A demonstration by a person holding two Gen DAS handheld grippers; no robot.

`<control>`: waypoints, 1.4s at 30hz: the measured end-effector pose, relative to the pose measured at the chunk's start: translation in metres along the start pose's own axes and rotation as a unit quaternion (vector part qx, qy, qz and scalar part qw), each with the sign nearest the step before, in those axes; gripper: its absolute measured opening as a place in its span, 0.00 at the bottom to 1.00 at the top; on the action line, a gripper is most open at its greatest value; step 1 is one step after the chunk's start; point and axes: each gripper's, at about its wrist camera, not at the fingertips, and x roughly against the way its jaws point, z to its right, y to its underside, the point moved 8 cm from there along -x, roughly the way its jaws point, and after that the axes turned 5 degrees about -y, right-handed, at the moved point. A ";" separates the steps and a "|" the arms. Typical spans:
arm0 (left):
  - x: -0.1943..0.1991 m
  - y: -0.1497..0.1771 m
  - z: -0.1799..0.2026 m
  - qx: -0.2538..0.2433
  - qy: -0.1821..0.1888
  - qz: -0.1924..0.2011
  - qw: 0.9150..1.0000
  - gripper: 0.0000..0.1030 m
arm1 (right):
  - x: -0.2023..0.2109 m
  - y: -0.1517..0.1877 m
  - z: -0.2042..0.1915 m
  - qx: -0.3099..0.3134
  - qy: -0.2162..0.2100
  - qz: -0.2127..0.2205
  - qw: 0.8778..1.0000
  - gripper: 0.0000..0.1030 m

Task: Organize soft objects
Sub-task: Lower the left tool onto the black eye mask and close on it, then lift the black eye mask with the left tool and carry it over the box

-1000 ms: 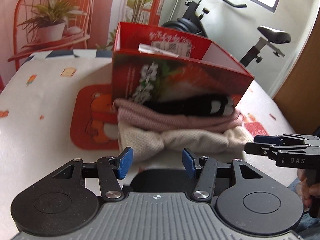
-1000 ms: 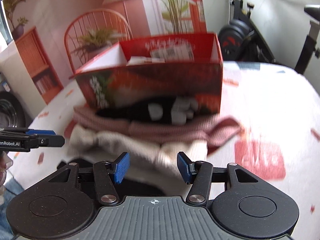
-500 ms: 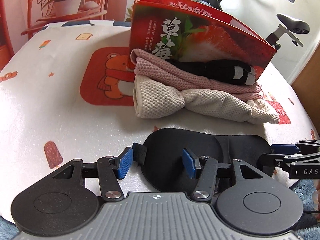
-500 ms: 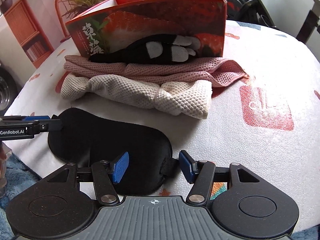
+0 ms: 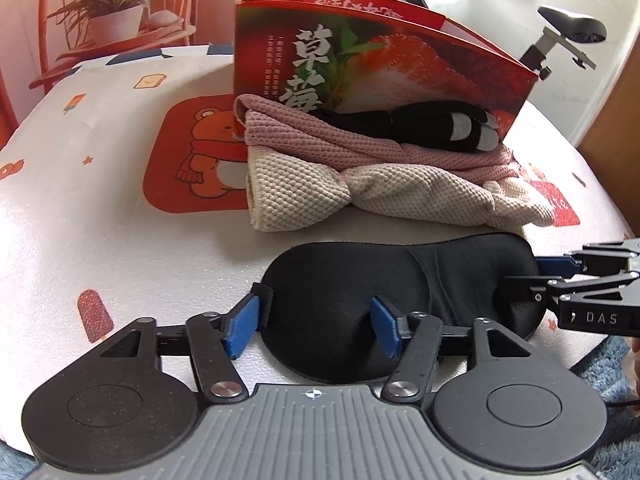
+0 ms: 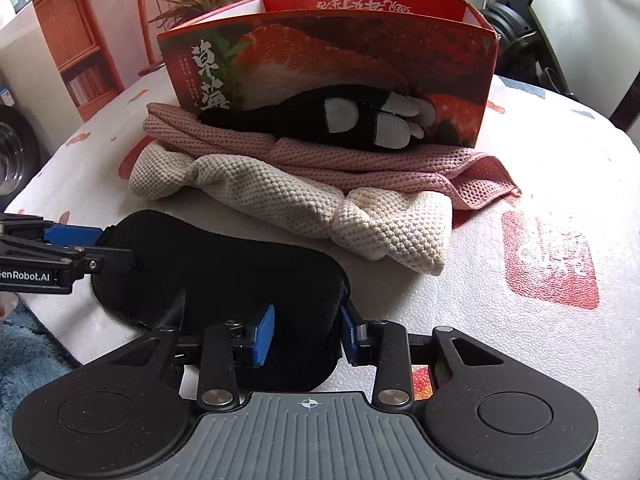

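A black sleep mask (image 5: 360, 300) lies flat on the table (image 5: 100, 240), at 6 o'clock of the cream towel (image 5: 360, 196). The left tool (image 5: 314, 330), just widening, straddles one end; the right tool (image 6: 306, 332), just narrowing, brackets the other end without clearly pinching it.

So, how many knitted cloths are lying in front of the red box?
2. The pink knitted cloth lies against the red strawberry box; the cream knitted cloth lies in front of it, partly under it. More may be hidden.
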 end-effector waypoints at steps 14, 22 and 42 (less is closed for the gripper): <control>-0.004 0.001 0.010 -0.030 -0.022 0.004 0.999 0.66 | 0.000 0.001 -0.001 0.000 0.001 0.007 1.000 0.31; -0.002 0.000 0.012 -0.028 -0.008 0.008 1.000 0.47 | 0.001 0.001 -0.001 -0.005 -0.003 0.007 1.000 0.31; 0.019 -0.012 0.018 -0.022 0.032 0.056 0.998 0.16 | 0.024 -0.014 -0.014 0.005 -0.032 0.050 0.998 0.18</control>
